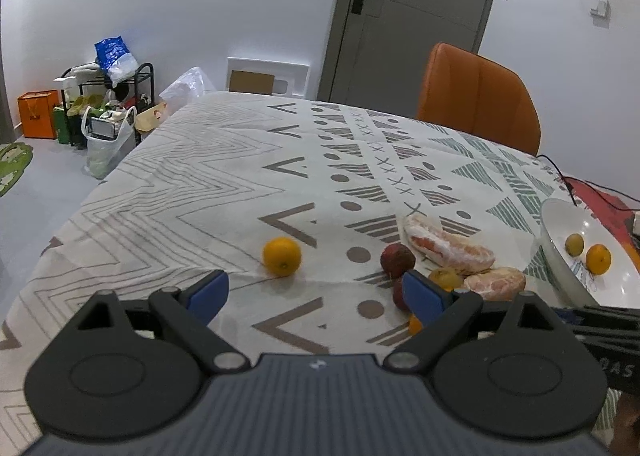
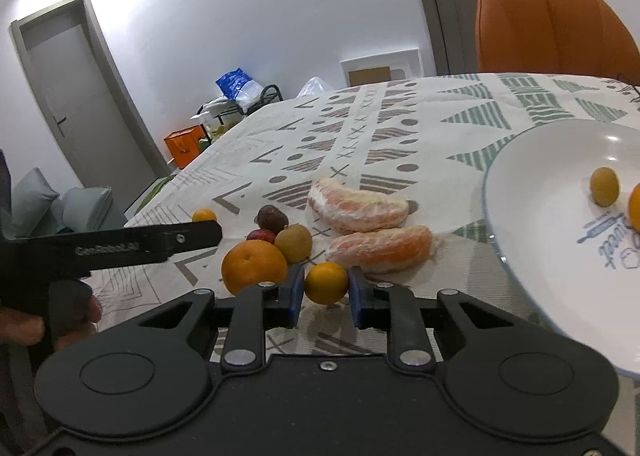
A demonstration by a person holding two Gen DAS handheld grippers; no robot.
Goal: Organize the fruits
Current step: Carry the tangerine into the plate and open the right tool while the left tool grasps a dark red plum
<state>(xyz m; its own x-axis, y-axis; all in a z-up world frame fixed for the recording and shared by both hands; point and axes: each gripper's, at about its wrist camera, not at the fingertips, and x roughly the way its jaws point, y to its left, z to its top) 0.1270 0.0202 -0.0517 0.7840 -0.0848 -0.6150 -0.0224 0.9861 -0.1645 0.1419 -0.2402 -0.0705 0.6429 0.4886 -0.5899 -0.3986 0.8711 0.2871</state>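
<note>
A small orange is bracketed between the part-closed right gripper, grip unconfirmed, just left of the plate; the left gripper is held open, farther off.

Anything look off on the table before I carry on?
Nothing spilled or damaged. One orange sits alone on the tablecloth, apart from the fruit cluster by the plate. Two peeled citrus segments lie bare on the cloth.

Black linkage arms, silver pivot screws, blue pads on the jaws — embossed lettering, ribbed grey housing.
</note>
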